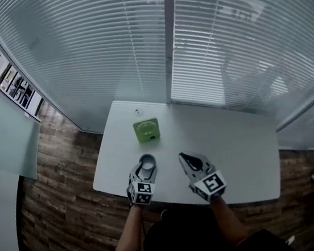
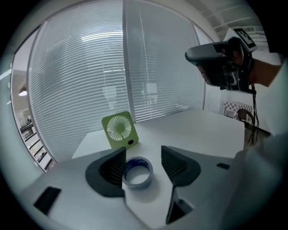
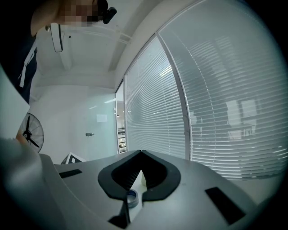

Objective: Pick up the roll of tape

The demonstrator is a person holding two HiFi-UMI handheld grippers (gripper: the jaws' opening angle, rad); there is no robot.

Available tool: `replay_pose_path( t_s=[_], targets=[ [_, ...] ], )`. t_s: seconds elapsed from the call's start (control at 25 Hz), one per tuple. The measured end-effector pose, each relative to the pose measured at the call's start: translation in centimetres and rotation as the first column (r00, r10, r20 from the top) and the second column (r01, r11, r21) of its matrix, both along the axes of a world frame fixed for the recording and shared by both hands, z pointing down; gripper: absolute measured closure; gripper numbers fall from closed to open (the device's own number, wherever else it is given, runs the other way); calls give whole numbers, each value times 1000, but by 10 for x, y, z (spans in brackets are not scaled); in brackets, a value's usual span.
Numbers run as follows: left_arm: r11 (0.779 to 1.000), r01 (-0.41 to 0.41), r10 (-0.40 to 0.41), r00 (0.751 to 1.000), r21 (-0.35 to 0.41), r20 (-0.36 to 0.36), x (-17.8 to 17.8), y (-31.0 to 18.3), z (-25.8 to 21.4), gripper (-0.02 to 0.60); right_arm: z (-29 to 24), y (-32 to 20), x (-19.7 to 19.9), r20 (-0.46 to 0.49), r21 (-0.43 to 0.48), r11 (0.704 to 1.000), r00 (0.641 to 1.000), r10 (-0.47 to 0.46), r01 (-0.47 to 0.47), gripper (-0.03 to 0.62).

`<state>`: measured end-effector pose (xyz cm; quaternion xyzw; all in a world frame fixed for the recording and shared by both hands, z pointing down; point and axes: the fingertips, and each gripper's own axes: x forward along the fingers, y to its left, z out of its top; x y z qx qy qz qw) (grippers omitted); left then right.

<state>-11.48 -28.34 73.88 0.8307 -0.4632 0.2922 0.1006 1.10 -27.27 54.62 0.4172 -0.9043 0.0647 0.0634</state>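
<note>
The roll of tape (image 2: 137, 173), grey with a blue inner ring, lies flat on the white table (image 1: 233, 140). My left gripper (image 2: 143, 150) is open and straddles it, one jaw on each side; the left pad sits close against the roll and the right pad stands apart from it. In the head view the roll of tape (image 1: 148, 163) shows between those jaws near the table's front left. My right gripper (image 1: 182, 158) is held above the table to the right, jaws shut with nothing between them. A sliver of the tape (image 3: 132, 197) shows below its closed jaws.
A small green square fan (image 1: 147, 130) stands upright behind the tape, towards the window. A tiny object (image 1: 138, 112) lies near the table's far edge. Slatted blinds (image 1: 107, 54) close off the far side. Wooden floor (image 1: 59, 163) lies left of the table.
</note>
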Motion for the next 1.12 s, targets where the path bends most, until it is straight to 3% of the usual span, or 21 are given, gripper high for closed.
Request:
replay_pose_path(
  t_s=[0.08, 0.24, 0.4, 0.6, 0.8, 1.12],
  targets=[
    [1000, -6, 7, 1000, -20, 21, 1, -2, 8, 354, 2, -1, 4, 1, 9, 1000, 1000, 9, -9, 588],
    [995, -7, 6, 1000, -104, -12, 3, -1, 32, 354, -8, -5, 13, 9, 27, 998, 998, 62, -62, 588],
    [991, -49, 53, 998, -122, 34, 10, -2, 52, 354, -5, 1, 9, -1, 7, 1000, 1000, 21, -21, 588],
    [981, -99, 112, 991, -168, 68, 20, -5, 69, 354, -6, -2, 9, 1, 25, 999, 999, 38, -38, 588],
    [966, -119, 161, 971, -227, 176, 21, -8, 90, 354, -5, 1, 6, -14, 14, 1000, 1000, 10, -10, 588],
    [940, -153, 237, 937, -306, 259, 24, -13, 113, 356, 0, -1, 2, -37, 18, 1000, 999, -7, 8, 587]
  ],
)
